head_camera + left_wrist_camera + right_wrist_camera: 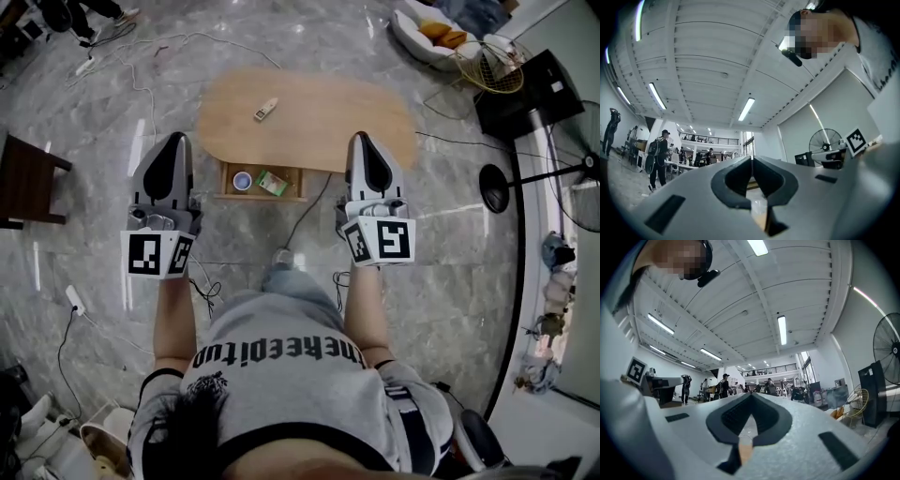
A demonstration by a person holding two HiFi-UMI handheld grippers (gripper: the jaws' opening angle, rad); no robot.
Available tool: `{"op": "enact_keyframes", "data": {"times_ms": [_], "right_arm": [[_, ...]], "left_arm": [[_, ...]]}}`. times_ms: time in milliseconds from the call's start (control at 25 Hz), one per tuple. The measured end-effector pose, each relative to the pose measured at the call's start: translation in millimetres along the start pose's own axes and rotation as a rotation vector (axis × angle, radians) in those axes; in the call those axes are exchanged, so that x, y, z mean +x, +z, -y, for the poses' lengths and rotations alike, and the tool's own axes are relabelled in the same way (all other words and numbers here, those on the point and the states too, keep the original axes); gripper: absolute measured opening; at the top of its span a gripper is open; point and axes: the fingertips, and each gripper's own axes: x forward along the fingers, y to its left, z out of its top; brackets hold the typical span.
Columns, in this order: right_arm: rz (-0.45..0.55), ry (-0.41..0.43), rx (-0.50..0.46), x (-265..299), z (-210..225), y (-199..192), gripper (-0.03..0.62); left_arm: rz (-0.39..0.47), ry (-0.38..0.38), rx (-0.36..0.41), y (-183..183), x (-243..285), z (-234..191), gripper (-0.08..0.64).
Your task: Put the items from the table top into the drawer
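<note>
Drawer (263, 181), open, shows only in the head view, a pale item (265, 110) on the surface (319, 127) beyond it; gripper views show ceiling (717, 70), with left claw (752, 159) and right claw (751, 395) closed, empty.

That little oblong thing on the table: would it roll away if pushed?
The oblong thing lies flat, so it would probably slide rather than roll. It looks small and rigid, likely light. Lying low on the table, it may resist pinching.
</note>
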Motion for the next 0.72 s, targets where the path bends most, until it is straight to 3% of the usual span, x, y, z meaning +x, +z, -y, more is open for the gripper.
{"op": "enact_keyframes", "data": {"times_ms": [320,720], "right_arm": [[-0.001,0.006,0.030,26,37,-9,0.000],[-0.022,-0.017,0.020,64,42,-23,0.000]], "left_arm": [[-0.015,-0.012,0.008,-12,47,13,0.014],[-0.026,-0.056,-0.026,-36,92,-8,0.014]]}}
